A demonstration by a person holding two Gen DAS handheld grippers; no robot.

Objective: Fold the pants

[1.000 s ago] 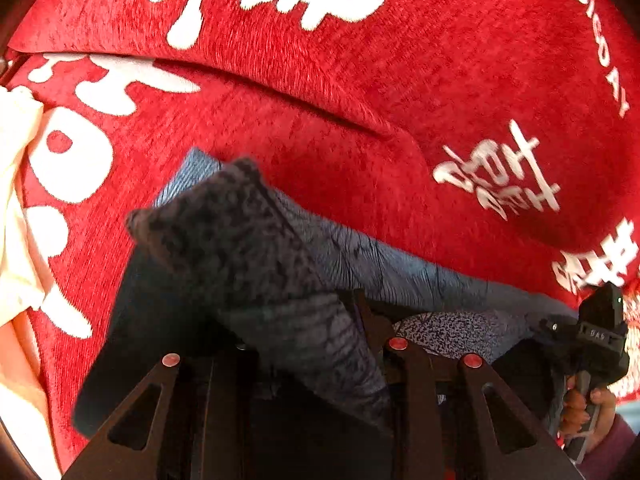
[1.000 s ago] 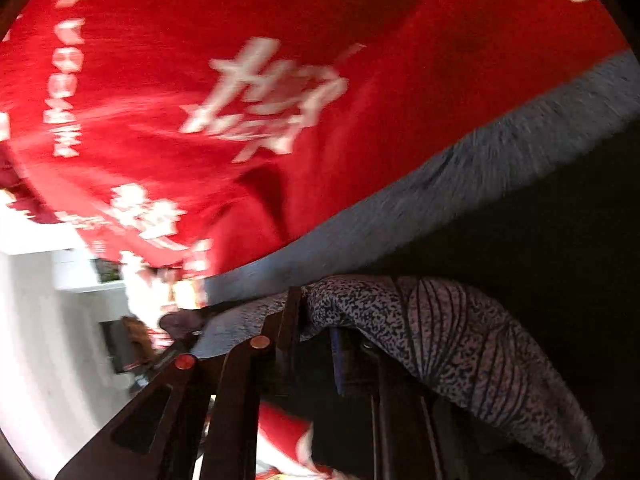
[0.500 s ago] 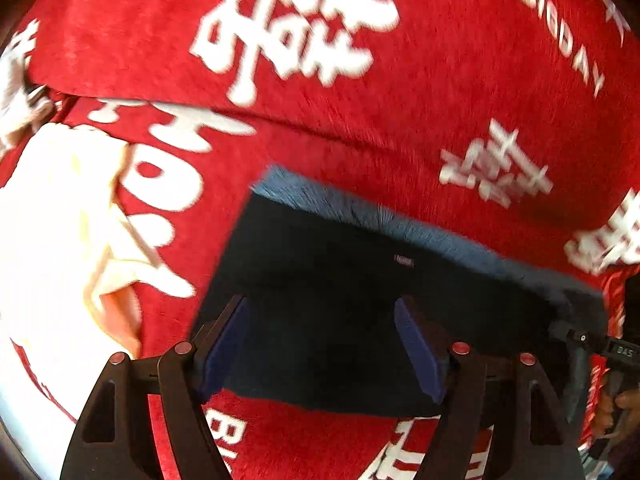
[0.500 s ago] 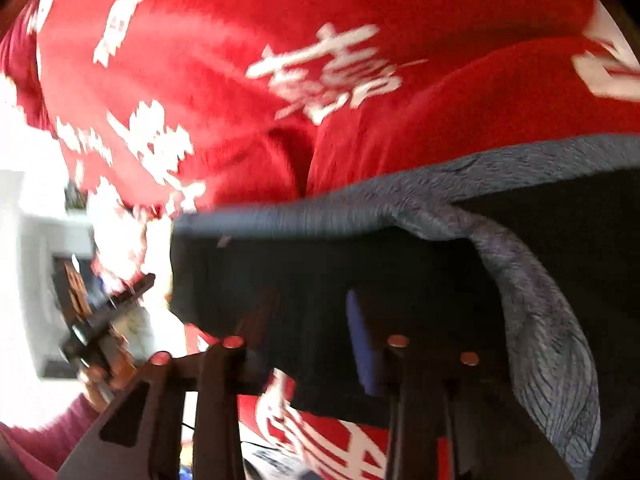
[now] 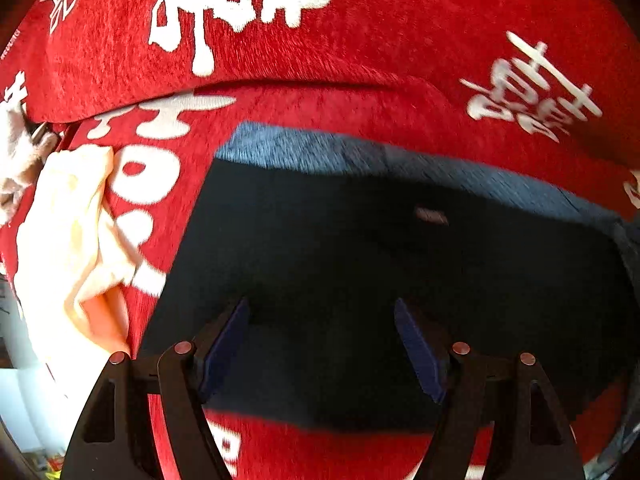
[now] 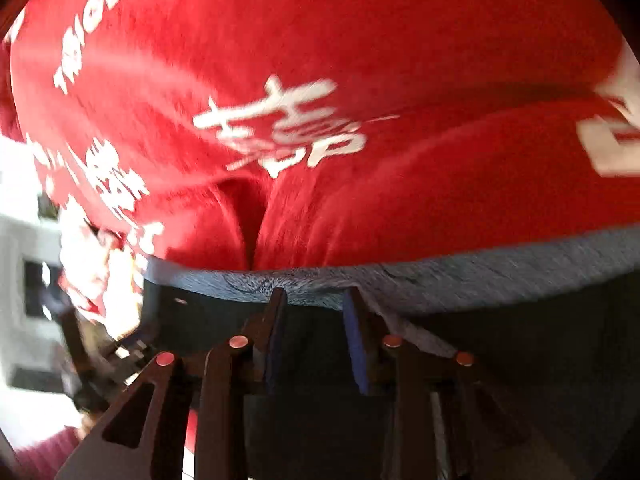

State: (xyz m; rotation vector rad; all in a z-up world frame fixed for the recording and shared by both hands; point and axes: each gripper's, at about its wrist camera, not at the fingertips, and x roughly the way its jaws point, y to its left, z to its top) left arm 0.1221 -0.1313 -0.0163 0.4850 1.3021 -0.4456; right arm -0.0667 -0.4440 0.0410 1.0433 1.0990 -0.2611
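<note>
Two grippers: both are showing their blue-padded fingers over the dark fabric, one in each wrist view.
Left gripper [image 5: 322,312]: its jaws are standing wide apart, and nothing is sitting between them; the pads are hovering over the dark panel of the pants, and contact with the cloth cannot be told.
Right gripper [image 6: 316,300]: its jaws are standing narrowly parted, the tips reaching the grey-blue band at the far edge of the pants; whether they are touching or pinching that edge cannot be told through the blur.
Pants [image 5: 400,248]: they are lying flat on the red blanket as a dark, roughly rectangular fold, with a lighter grey-blue strip running along the far edge and a small label showing near the middle.
Red blanket [image 5: 360,40]: it is spreading under and beyond the pants, carrying large white characters and a raised fold across the far side.
Cream cloth [image 5: 72,240]: it is lying crumpled on the blanket, to the left of the pants and apart from them.
</note>
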